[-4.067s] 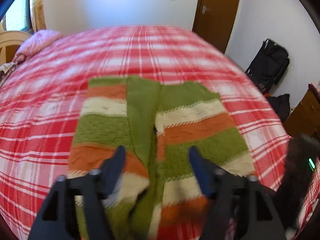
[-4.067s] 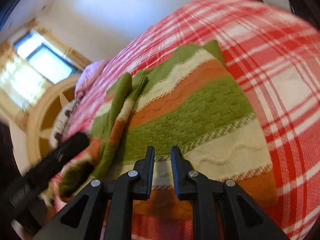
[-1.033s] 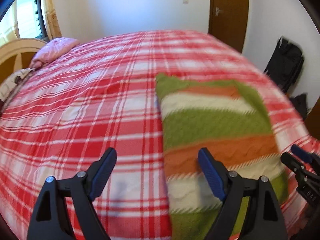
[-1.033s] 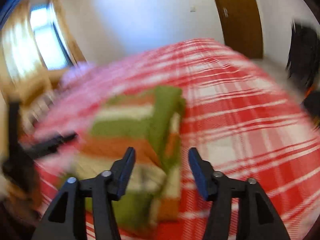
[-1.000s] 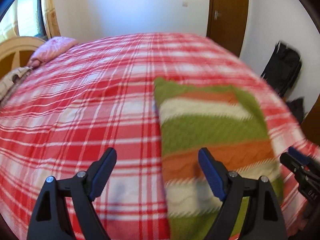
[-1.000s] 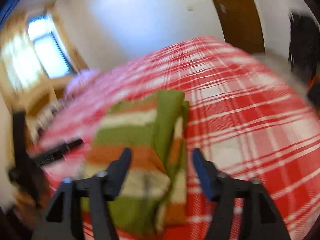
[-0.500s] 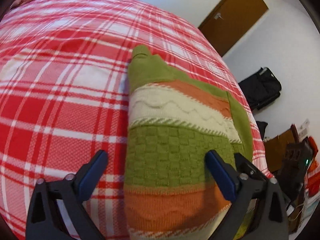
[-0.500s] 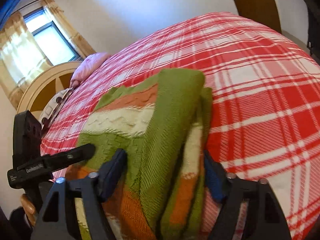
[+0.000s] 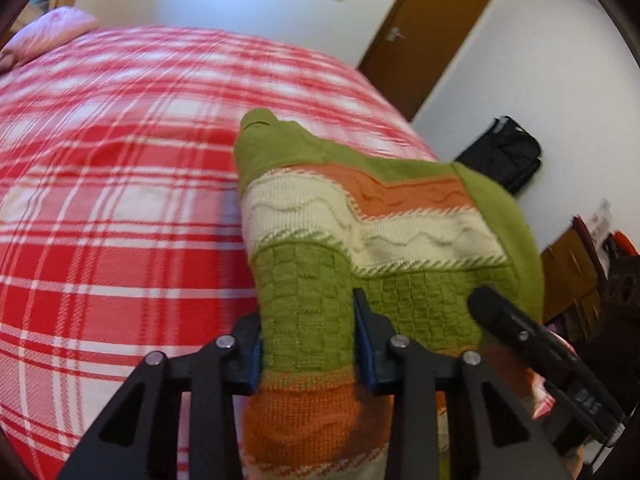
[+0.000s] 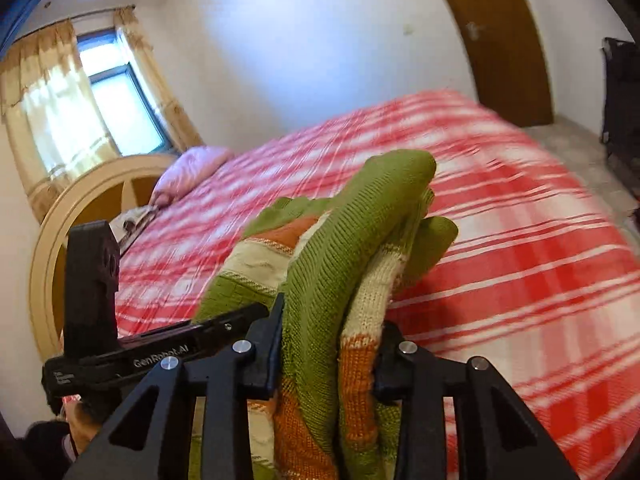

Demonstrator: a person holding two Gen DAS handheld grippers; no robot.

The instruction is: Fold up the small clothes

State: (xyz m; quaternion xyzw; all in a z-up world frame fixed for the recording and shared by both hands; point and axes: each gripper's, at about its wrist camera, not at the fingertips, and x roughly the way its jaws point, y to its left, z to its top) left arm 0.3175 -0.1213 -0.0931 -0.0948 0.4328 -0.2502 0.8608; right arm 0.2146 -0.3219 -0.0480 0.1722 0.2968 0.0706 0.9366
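Observation:
A small knitted sweater [image 9: 360,240] with green, orange and cream stripes lies folded lengthwise at the near edge of the bed. My left gripper [image 9: 306,340] is shut on its left folded edge. My right gripper [image 10: 328,340] is shut on its right edge, where a green sleeve [image 10: 372,216] bunches up between the fingers. The near end of the sweater is lifted off the bed. The right gripper also shows in the left wrist view [image 9: 532,344], and the left gripper in the right wrist view [image 10: 168,344].
The bed has a red and white plaid cover [image 9: 120,200]. A pink pillow [image 10: 188,172] lies at its head by a round wooden headboard [image 10: 72,200]. A brown door [image 9: 424,40], a black bag [image 9: 504,156] and a wooden cabinet [image 9: 572,268] stand to the right.
Both grippers were open over the sweater's near end half a second ago. Both have closed on its two side edges and raised it.

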